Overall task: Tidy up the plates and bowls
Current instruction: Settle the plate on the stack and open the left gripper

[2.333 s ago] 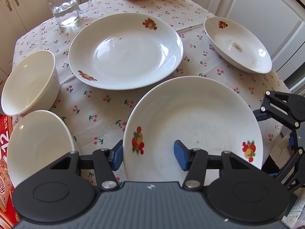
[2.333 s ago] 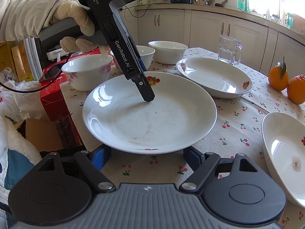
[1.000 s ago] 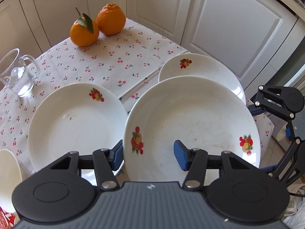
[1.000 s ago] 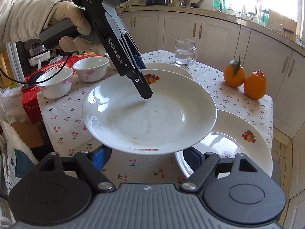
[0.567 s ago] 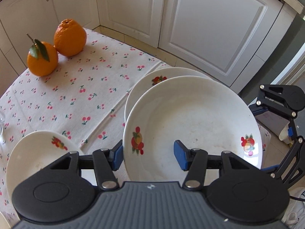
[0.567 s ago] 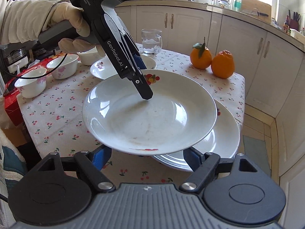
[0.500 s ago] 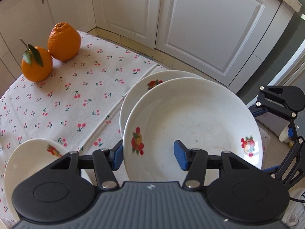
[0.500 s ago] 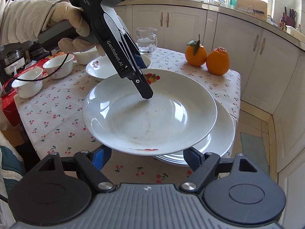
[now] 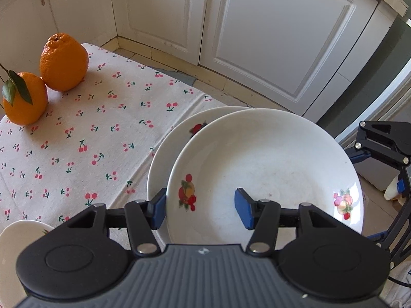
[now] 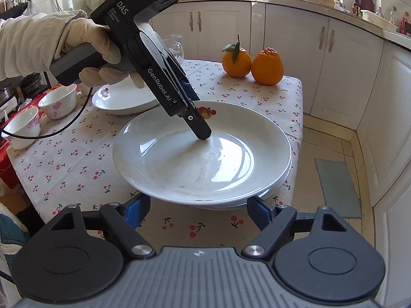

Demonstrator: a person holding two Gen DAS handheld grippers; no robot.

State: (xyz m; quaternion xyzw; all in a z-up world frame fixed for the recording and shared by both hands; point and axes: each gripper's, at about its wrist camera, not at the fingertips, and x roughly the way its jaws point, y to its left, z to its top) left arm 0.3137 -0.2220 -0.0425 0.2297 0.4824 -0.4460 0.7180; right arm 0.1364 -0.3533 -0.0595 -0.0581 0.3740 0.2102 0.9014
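1. The left hand-held gripper is clamped on the near rim of the top plate: one blue pad sits under the rim at lower centre of the left view, the other lies inside the dish.
2. In the right view the same tool slants down from the upper left, held by a gloved hand, its tip inside the top plate.
3. The right hand-held gripper stands apart, its blue pads showing below the plate's near edge on either side; whether they touch it cannot be told.
4. The top plate sits over a lower plate, which peeks out at left in the left view and as a thin edge at lower right in the right view; whether the two touch is unclear.
5. Both plates are at the counter corner, on a cherry-print cloth.
6. Two oranges sit at the left of the left view, well apart from the plates.
7. In the right view, a third plate lies behind the left tool, with a glass mug beyond it.
8. Two small bowls stand at the left edge.
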